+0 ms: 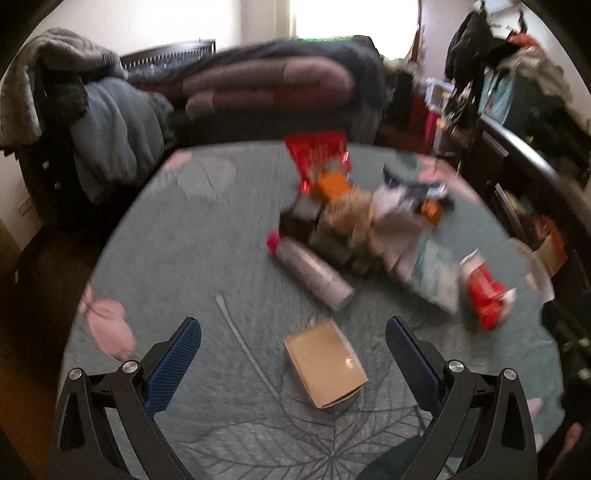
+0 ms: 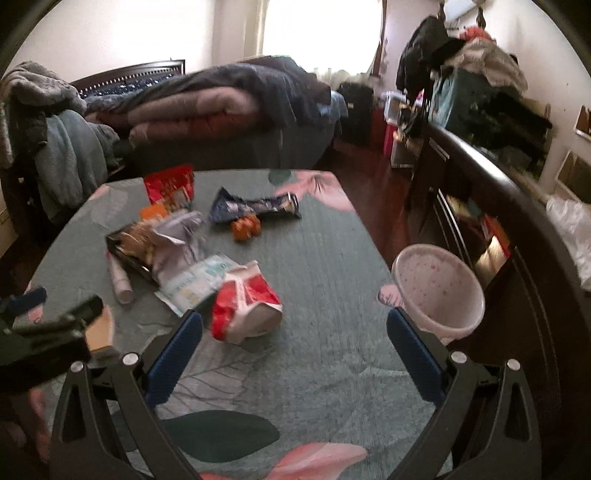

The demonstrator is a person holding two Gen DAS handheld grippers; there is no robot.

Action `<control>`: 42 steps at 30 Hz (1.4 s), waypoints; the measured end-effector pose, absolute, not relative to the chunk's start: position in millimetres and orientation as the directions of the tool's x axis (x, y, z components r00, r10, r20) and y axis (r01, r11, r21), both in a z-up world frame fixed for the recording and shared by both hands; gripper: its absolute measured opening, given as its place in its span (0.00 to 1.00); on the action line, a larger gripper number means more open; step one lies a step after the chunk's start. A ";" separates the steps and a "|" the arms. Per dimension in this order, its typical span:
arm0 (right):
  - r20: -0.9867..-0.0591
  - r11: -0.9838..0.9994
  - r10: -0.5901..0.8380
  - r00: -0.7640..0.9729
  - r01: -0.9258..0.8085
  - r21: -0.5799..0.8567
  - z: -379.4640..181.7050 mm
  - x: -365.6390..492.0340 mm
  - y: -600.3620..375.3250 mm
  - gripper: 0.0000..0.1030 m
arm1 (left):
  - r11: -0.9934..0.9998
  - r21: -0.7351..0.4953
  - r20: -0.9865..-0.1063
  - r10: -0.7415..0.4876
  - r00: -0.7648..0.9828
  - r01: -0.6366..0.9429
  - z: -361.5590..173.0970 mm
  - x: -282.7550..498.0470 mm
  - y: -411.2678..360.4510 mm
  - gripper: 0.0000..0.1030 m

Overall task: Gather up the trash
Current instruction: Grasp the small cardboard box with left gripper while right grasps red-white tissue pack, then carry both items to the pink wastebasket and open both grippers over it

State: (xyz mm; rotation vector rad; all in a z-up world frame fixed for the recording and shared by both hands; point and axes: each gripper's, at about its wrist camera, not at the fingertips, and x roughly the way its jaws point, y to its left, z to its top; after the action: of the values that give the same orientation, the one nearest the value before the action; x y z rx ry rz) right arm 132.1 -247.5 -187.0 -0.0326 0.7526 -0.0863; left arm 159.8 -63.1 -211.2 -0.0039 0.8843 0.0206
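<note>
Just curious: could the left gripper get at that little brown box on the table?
Probably yes. The left gripper is open, and the brown box lies alone between its fingers, with nothing in the way.

This is a lived-in bedroom in a home. A bed [image 2: 229,107] with a dark carved headboard [image 2: 129,75] carries heaped comforters, and a chair [image 2: 55,147] beside it is draped with blankets and clothes. More garments hang piled against the wall [image 2: 476,59] above a long dark wooden dresser [image 2: 517,229]. A bright curtained window [image 2: 317,33] lights the room over dark wood flooring [image 2: 376,184]. In the foreground stands a desk [image 2: 314,369] under a teal floral cloth, with what seems, through the blur, to be a small pale wastebasket [image 2: 439,295] at its edge.
</note>
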 end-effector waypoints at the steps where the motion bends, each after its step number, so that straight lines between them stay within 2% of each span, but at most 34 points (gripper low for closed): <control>1: -0.685 0.996 -0.089 0.723 0.067 -0.058 -188.7 134.3 -249.2 0.97 | 1.000 0.008 -0.785 0.020 0.619 -0.022 -216.7 162.0 -64.4 0.96; 4: -0.696 0.996 -0.089 0.712 0.073 -0.053 -194.8 141.5 -254.6 0.97 | 0.999 0.028 -0.805 0.046 0.592 -0.039 -228.0 167.3 -67.0 0.96; 5: -0.703 0.996 -0.088 0.706 0.075 -0.049 -196.4 144.4 -256.6 0.97 | 0.999 0.033 -0.807 0.051 0.588 -0.043 -230.3 169.6 -68.4 0.92; 6: -0.708 0.996 -0.085 0.701 0.076 -0.044 -197.3 146.8 -257.5 0.97 | 0.998 0.038 -0.813 0.058 0.579 -0.047 -233.3 170.1 -68.8 0.81; 11: -0.743 0.998 -0.046 0.668 0.056 -0.012 -210.0 164.8 -255.7 0.97 | 0.998 0.020 -0.797 0.049 0.602 -0.055 -236.4 170.4 -65.5 0.47; 16: -0.762 1.000 0.013 0.647 0.001 0.019 -220.1 179.9 -240.6 0.97 | 0.996 -0.057 -0.794 -0.006 0.608 -0.065 -233.2 167.5 -51.4 0.44; 20: -0.765 0.999 -0.016 0.644 -0.012 -0.031 -228.6 190.1 -225.7 0.96 | 0.994 -0.070 -0.792 -0.004 0.611 -0.085 -230.6 164.5 -41.2 0.44; 22: -0.770 0.999 -0.030 0.637 -0.016 -0.052 -232.6 194.5 -222.5 0.87 | 0.993 -0.079 -0.786 -0.008 0.618 -0.089 -227.9 163.1 -36.9 0.44; 25: -0.801 0.999 0.008 0.599 -0.042 -0.022 -241.4 201.6 -222.0 0.58 | 0.993 -0.086 -0.775 -0.012 0.632 -0.086 -222.5 160.9 -33.8 0.44; 26: -0.805 0.999 0.026 0.593 -0.048 -0.004 -242.7 202.3 -223.1 0.55 | 0.993 -0.088 -0.771 -0.014 0.637 -0.084 -220.3 160.7 -33.3 0.44; 42: -0.716 0.998 0.020 0.698 0.029 0.056 -204.5 160.7 -282.0 0.56 | 0.995 -0.085 -0.682 -0.089 0.726 0.041 -162.9 157.4 -89.8 0.45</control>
State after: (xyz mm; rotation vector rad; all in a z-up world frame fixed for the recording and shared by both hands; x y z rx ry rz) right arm 160.7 -282.0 -204.5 0.0651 0.7981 -0.0054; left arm 157.4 -89.8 -162.9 -0.0657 0.7548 -0.0718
